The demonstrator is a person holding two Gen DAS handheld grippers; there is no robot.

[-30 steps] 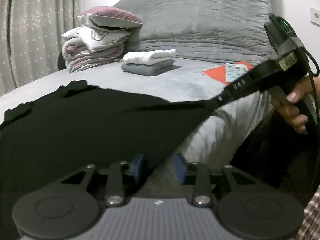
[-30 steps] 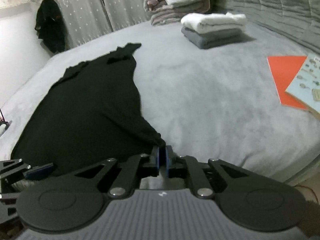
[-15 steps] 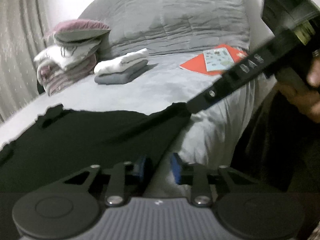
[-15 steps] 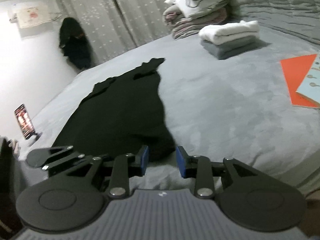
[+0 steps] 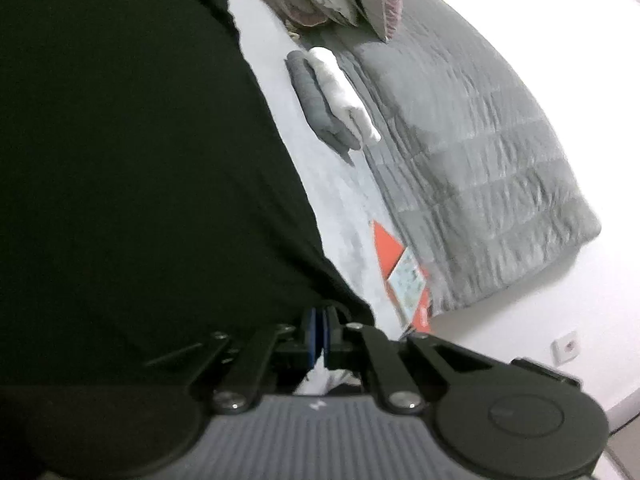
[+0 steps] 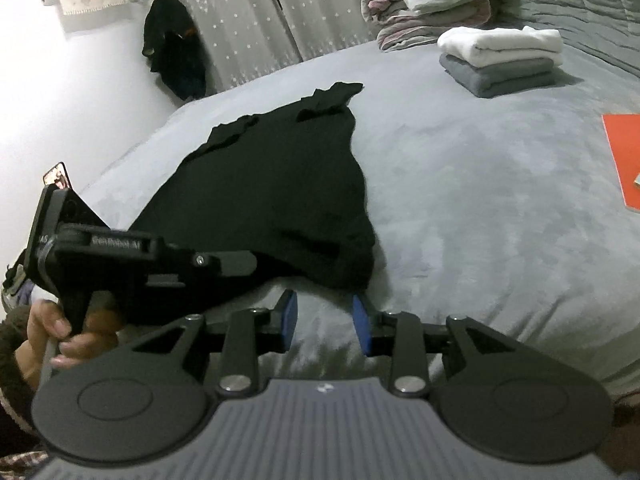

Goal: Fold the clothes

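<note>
In the right wrist view, the far left of the frame shows a hand (image 6: pixel 60 336) holding the left gripper (image 6: pixel 240 262), whose tip is buried in the near edge of the black garment (image 6: pixel 272 192). A second ago that gripper stood with its pads apart just off the cloth; now the left wrist view, rolled hard onto its side, shows the blue pads (image 5: pixel 319 334) pressed together with black fabric bunched around them, so it looks to have clamped the hem.

Toward the middle, the garment lies spread on the grey bed (image 6: pixel 480 220), its far end pointing to the upper middle of the frame and its near corner slumped at the bed edge.

At lower centre, the right gripper (image 6: pixel 325 322) stands open, empty, just short of that corner; a second ago it pinched the same corner shut. So the cloth has passed from right tool to left, which suggests a re-grip before a fold.

Upper right sits a stack of folded towels (image 6: pixel 500 60); an orange folder (image 6: pixel 624 160) lies at the right edge.
</note>
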